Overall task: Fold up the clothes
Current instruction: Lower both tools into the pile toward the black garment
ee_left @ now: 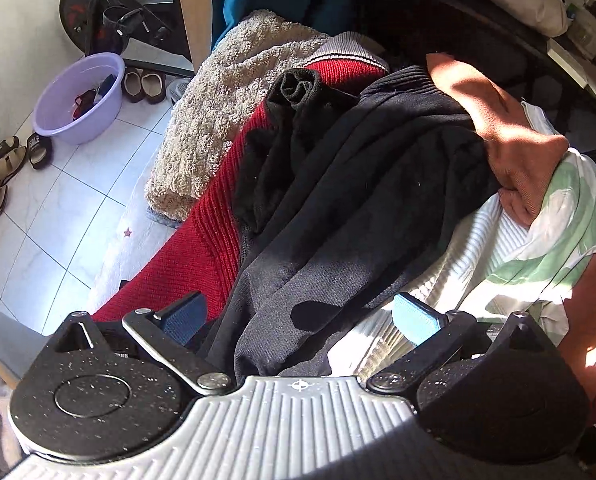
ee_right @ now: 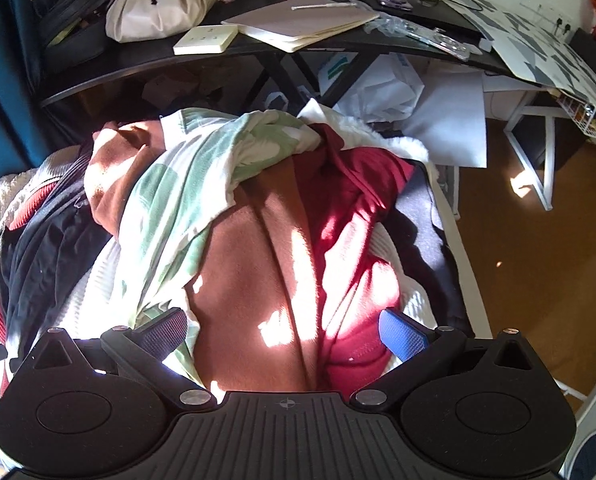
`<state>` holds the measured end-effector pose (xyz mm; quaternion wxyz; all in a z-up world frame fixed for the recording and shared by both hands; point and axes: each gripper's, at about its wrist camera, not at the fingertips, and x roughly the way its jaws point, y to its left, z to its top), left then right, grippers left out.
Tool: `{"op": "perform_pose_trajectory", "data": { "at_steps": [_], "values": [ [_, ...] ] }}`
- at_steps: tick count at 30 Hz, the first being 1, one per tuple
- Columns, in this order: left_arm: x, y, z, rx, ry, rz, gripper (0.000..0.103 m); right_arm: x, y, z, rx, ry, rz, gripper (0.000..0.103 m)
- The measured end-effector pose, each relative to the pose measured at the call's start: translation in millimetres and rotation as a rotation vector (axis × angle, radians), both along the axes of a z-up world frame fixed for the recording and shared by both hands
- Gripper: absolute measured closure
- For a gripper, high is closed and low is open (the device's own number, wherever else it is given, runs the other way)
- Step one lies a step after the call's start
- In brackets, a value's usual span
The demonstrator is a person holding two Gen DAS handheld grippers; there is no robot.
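Observation:
A heap of unfolded clothes fills both views. In the left wrist view a dark navy garment [ee_left: 358,184] lies on top, over a red knit sweater [ee_left: 201,256], with a beige fleece [ee_left: 225,112] at the left, a rust-orange garment [ee_left: 510,136] and a green-and-white printed cloth [ee_left: 554,236] at the right. My left gripper [ee_left: 298,314] is open, its jaws wide apart just above the navy garment. In the right wrist view the rust-orange garment [ee_right: 253,272] and a crimson garment [ee_right: 354,240] lie under my right gripper [ee_right: 283,332], which is open and empty. The printed cloth [ee_right: 177,200] drapes at the left.
A purple basin [ee_left: 77,98] and several shoes [ee_left: 1,168] stand on the white tiled floor at the left. A cluttered dark desk [ee_right: 137,62] with a notebook [ee_right: 302,24] and a cream bag [ee_right: 157,4] stands behind the pile. White table legs [ee_right: 538,152] stand on the brown floor at the right.

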<state>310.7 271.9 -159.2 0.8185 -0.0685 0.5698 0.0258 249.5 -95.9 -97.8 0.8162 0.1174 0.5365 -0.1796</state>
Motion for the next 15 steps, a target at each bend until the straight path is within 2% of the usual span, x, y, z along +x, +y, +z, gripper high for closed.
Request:
{"op": "perform_pose_trajectory", "data": {
  "at_steps": [5,9,12,15],
  "values": [
    [-5,4,-4,-0.021,0.006,-0.003,0.002,29,4,-14,-0.014,-0.007,0.084,0.001],
    [-9,11,-4,0.051,0.006,0.018,0.002,58,1,-24,-0.021,-0.043,0.162,0.001],
    [-13,19,3,0.070,0.010,0.072,0.002,85,4,-31,-0.017,-0.087,0.242,0.005],
    [-22,24,12,0.035,-0.014,0.124,0.002,116,23,-37,-0.007,-0.133,0.343,0.009]
  ]
}}
